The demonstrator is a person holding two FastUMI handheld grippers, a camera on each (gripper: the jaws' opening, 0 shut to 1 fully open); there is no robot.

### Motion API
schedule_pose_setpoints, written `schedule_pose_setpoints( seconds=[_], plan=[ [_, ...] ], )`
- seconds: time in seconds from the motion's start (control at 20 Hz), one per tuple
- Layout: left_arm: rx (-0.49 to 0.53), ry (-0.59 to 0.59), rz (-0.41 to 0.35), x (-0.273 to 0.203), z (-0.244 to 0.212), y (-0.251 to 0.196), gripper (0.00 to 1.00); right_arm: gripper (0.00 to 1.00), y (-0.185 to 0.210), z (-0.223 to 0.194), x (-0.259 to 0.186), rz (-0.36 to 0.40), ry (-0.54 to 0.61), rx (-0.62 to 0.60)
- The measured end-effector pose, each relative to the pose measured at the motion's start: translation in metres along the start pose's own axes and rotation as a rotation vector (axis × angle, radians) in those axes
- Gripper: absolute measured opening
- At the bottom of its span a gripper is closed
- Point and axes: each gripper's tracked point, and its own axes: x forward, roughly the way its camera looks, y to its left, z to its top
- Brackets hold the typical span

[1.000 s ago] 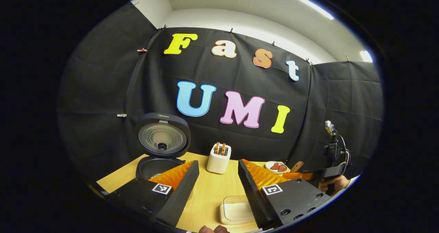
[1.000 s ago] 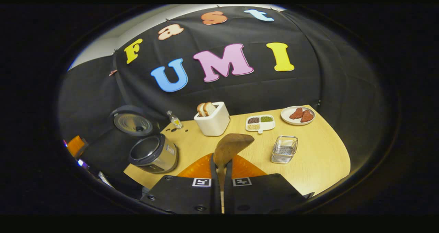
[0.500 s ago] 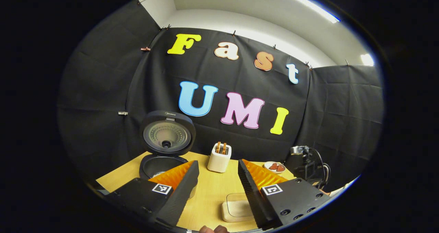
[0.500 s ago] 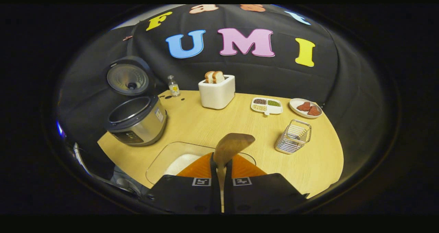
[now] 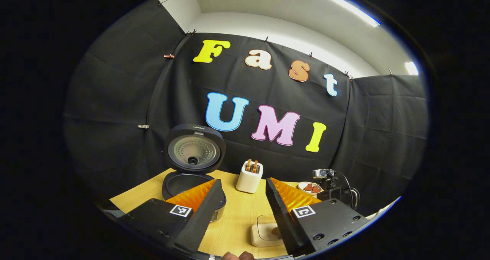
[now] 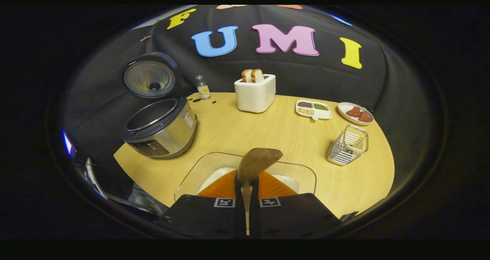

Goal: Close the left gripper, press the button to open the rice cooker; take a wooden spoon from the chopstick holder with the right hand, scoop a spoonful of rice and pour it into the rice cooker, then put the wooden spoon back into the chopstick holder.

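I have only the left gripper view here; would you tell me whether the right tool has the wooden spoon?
Observer: Yes. In the right gripper view the right tool is shut on the wooden spoon, with the handle between both fingers.
Operator: Thank you. Where is the spoon's bowl?
Observer: It hangs over the clear rice container, with white rice below it. I see no rice on the spoon.
Operator: And the chopstick holder?
Observer: The wire chopstick holder stands on the table, to the right of the container in that view, with nothing in it.
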Motion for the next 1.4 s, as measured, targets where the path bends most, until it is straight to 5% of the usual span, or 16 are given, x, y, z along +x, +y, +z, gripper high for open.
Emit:
schedule_pose_setpoints(
  seconds=[0.35,0.7,1.4],
  plan=[
    [0.006,0.008,0.018,-0.004,0.001,0.008,0.81,0.04,-0.013,0.003,-0.001,0.028,-0.008,0.279],
    [0.018,0.019,0.006,0.0,0.003,0.003,0.81,0.04,-0.018,0.025,-0.018,0.065,-0.066,0.401],
    [0.027,0.03,0.046,-0.001,0.004,0.022,0.81,0.08,0.009,0.114,-0.07,0.268,-0.187,0.651]
  ],
)
